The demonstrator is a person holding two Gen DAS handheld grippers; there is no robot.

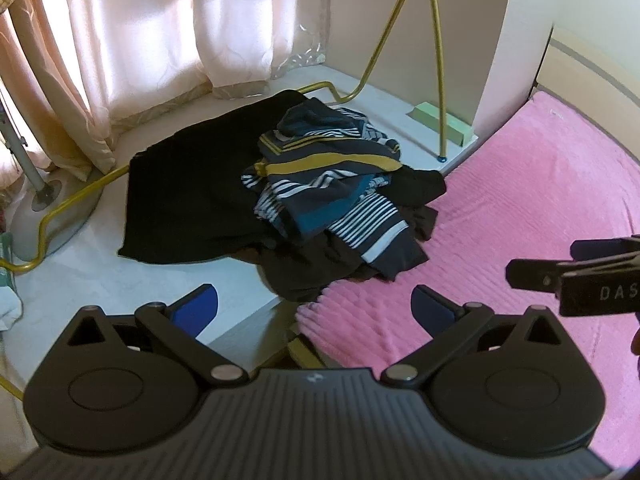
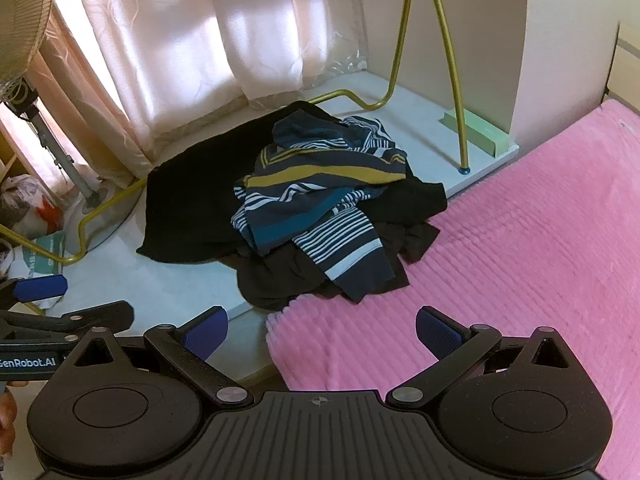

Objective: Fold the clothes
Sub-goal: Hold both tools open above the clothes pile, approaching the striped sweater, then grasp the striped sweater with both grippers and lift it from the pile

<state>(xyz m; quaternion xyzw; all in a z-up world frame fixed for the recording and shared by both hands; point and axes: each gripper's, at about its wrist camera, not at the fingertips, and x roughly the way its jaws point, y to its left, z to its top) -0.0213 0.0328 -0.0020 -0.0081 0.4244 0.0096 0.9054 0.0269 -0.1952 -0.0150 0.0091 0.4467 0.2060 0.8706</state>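
A crumpled striped garment (image 1: pixel 328 188) (image 2: pixel 316 208), navy with white, teal and mustard bands, lies on top of dark clothes. A black garment (image 1: pixel 192 196) (image 2: pixel 192 204) is spread flat on the pale ledge to its left, and more dark cloth (image 1: pixel 316 268) (image 2: pixel 280 280) bunches under it at the edge of the pink blanket (image 1: pixel 520 216) (image 2: pixel 520 248). My left gripper (image 1: pixel 316 304) hovers open short of the pile, nothing between its blue pads. My right gripper (image 2: pixel 322 330) is open too, equally short of the pile and empty. Each gripper shows at the other view's edge.
A gold metal rack (image 1: pixel 438 80) (image 2: pixel 452 80) stands on the ledge behind the clothes, beside a green block (image 1: pixel 444 122) (image 2: pixel 480 134). Curtains (image 1: pixel 168 28) (image 2: pixel 224 32) hang at the back. A standing fan (image 1: pixel 36 184) (image 2: pixel 24 20) and bags (image 2: pixel 28 208) sit at the left.
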